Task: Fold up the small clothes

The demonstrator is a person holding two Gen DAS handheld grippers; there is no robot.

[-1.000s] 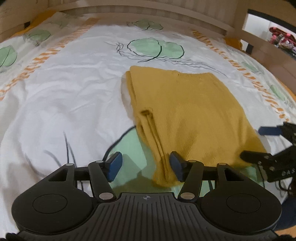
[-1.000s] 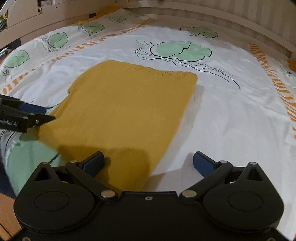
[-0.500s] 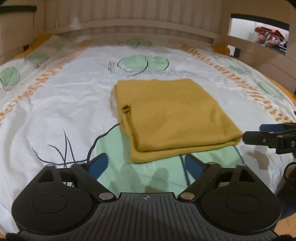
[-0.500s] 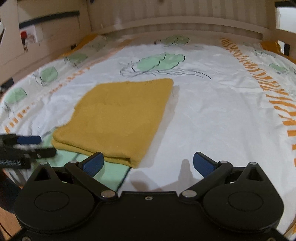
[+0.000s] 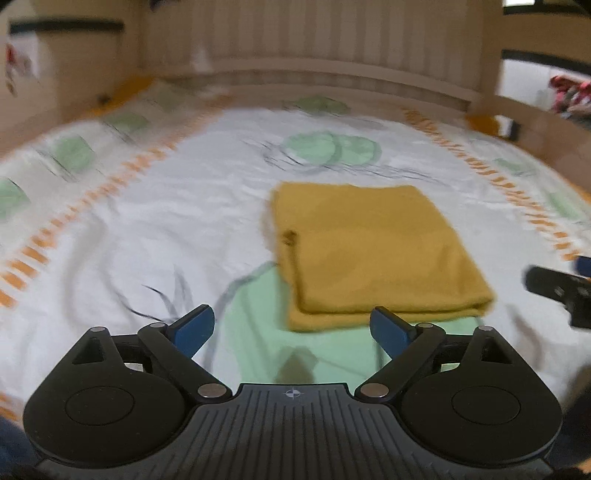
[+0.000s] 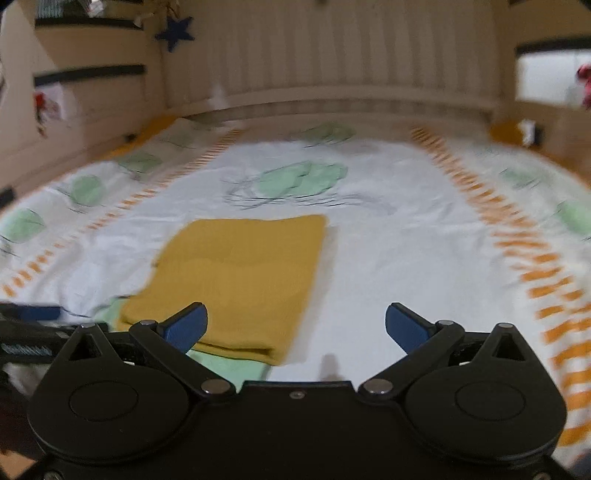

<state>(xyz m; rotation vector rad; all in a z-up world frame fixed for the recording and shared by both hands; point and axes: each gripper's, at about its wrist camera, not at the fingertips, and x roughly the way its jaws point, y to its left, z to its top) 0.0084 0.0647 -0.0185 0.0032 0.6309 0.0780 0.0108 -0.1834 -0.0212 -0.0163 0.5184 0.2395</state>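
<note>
Your left claw and right claw are both wide open and hold nothing. The yellow cloth lies folded on the bed, just past your claws. It looks soft and light; pinch its near edge.

A home bedroom — bed under a leaf-print sheet, slatted wooden headboard, star decoration.
</note>
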